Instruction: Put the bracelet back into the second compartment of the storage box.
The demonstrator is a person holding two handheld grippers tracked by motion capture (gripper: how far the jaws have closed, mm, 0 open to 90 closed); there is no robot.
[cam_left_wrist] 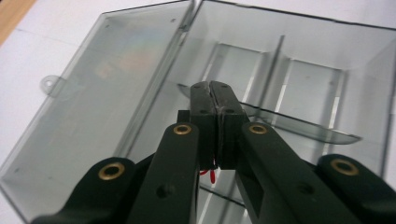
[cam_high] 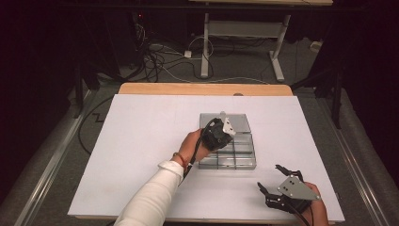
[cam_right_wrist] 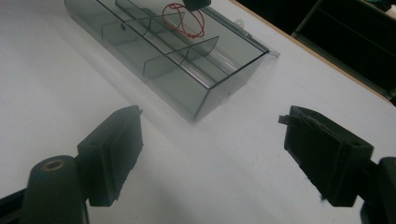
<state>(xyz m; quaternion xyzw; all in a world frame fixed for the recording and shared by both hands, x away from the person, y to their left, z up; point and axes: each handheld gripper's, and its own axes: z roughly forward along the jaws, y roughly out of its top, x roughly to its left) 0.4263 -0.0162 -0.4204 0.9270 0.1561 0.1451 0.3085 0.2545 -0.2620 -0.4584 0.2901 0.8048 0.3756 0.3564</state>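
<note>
Box [cam_high: 228, 148]: lid open.
Left gripper [cam_left_wrist: 214, 95]: jaws pinched on red loop [cam_right_wrist: 183, 19] above box.
Right gripper [cam_right_wrist: 212, 154]: wide, empty.
Next, likely: lower loop into compartment.

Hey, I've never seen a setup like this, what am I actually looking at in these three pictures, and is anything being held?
A person sits at a white table holding a hand-operated two-jaw gripper in each hand. One picture looks down from above; the other two come from cameras riding on each gripper. On the table lies a clear grey compartment box with its lid folded open. The left gripper reaches over the box, jaws shut on a thin red string loop that dangles above the compartments. The right gripper waits near the table's front edge, jaws wide open, holding nothing.
</note>
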